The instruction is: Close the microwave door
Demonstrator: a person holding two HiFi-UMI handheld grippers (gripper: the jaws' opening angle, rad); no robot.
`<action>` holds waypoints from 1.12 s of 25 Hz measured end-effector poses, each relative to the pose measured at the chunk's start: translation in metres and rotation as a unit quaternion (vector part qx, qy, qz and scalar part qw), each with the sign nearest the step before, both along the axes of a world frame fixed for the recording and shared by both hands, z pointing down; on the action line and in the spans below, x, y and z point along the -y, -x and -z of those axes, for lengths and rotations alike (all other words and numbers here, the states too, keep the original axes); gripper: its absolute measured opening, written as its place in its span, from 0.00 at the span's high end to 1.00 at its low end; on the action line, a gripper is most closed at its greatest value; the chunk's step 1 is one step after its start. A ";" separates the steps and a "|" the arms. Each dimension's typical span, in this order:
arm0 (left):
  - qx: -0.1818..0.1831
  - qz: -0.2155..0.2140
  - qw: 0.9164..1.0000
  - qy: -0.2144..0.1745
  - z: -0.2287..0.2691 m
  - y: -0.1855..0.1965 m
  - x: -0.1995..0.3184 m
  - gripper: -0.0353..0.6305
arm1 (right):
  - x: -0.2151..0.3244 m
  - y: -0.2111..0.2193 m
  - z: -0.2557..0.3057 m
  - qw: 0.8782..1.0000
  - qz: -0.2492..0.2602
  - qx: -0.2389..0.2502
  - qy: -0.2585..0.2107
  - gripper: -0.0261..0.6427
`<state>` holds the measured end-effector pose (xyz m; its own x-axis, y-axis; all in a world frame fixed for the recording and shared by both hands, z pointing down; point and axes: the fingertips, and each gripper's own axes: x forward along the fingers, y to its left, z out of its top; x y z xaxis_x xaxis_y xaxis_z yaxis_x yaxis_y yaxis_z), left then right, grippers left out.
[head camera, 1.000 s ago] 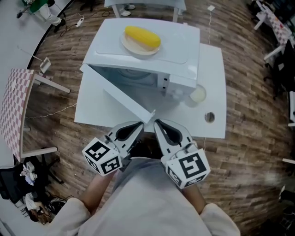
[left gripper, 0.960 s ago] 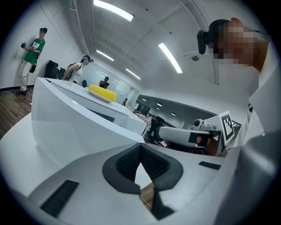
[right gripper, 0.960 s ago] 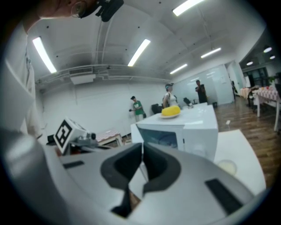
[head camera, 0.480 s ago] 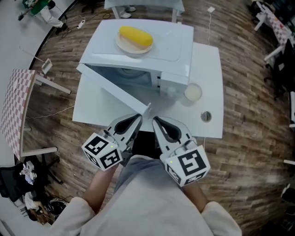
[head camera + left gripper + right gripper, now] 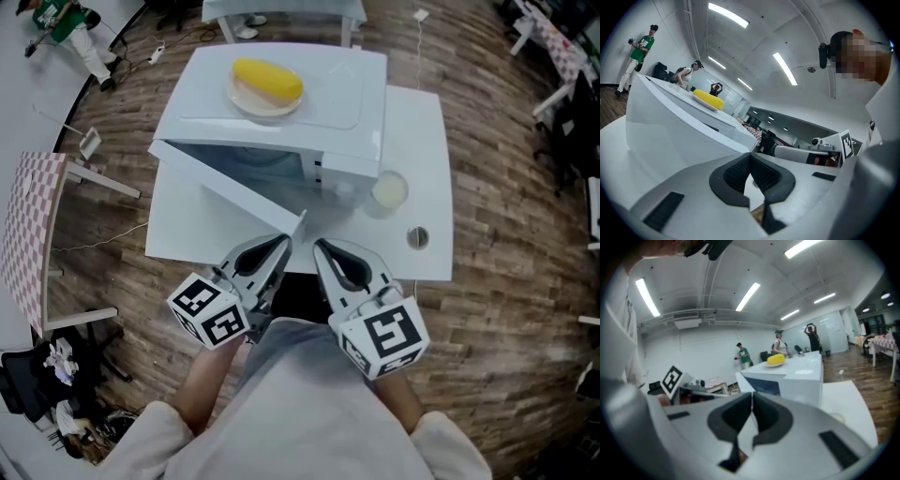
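Observation:
A white microwave (image 5: 309, 103) stands on a white table (image 5: 427, 159) with its door (image 5: 230, 192) swung open towards me. The door's free edge (image 5: 300, 218) lies just beyond my two grippers. On the microwave's top a yellow, corn-like thing (image 5: 269, 79) lies on a plate. My left gripper (image 5: 283, 242) and right gripper (image 5: 320, 247) are held side by side at the table's near edge, both shut and holding nothing. The left gripper view has the left gripper (image 5: 750, 161) below the door's face (image 5: 670, 136). The right gripper (image 5: 752, 399) points at the microwave's body (image 5: 797, 376).
A pale round cup (image 5: 389, 192) and a small round metal piece (image 5: 418, 238) sit on the table right of the microwave. A checkered table (image 5: 28, 216) stands at the far left on the wooden floor. People stand far off (image 5: 640, 51).
The microwave and table have slid slightly up and left in the head view. Both grippers stay shut in about the same place, near the door's free edge.

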<state>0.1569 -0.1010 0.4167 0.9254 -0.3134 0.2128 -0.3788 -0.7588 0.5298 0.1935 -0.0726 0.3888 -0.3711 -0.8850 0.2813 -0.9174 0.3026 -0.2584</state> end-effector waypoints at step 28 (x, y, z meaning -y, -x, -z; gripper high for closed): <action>0.004 -0.028 0.999 -0.023 -0.007 -0.037 0.037 0.92 | 0.028 -0.015 -0.007 1.000 -0.013 -0.014 0.020 0.93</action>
